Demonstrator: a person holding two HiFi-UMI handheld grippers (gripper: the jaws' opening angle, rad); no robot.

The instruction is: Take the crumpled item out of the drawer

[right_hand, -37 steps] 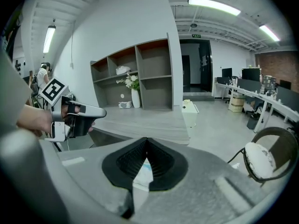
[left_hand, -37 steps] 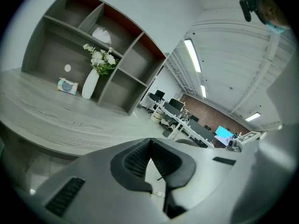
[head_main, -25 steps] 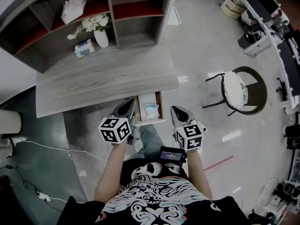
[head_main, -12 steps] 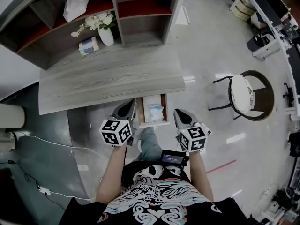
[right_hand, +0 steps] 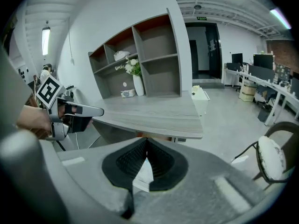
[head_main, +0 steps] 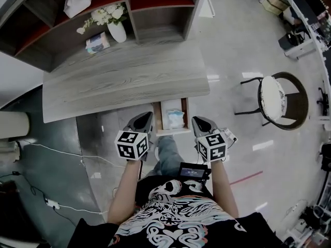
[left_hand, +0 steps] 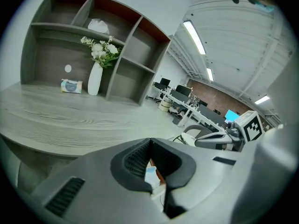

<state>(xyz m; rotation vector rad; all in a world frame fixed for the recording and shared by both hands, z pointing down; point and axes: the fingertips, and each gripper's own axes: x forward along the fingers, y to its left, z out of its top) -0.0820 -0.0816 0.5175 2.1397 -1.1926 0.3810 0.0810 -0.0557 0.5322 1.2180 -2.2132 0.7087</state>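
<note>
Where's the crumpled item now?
Head view, centre: the crumpled item lies in the open drawer under the desk's front edge, between the left tongs and right tongs.

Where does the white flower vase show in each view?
Head view: vase upper left, in the shelf unit.
Left gripper view: vase upper left, at the desk's back.
Right gripper view: vase near centre, above the jaws.
Shared landmark: the small box beside the vase.
</note>
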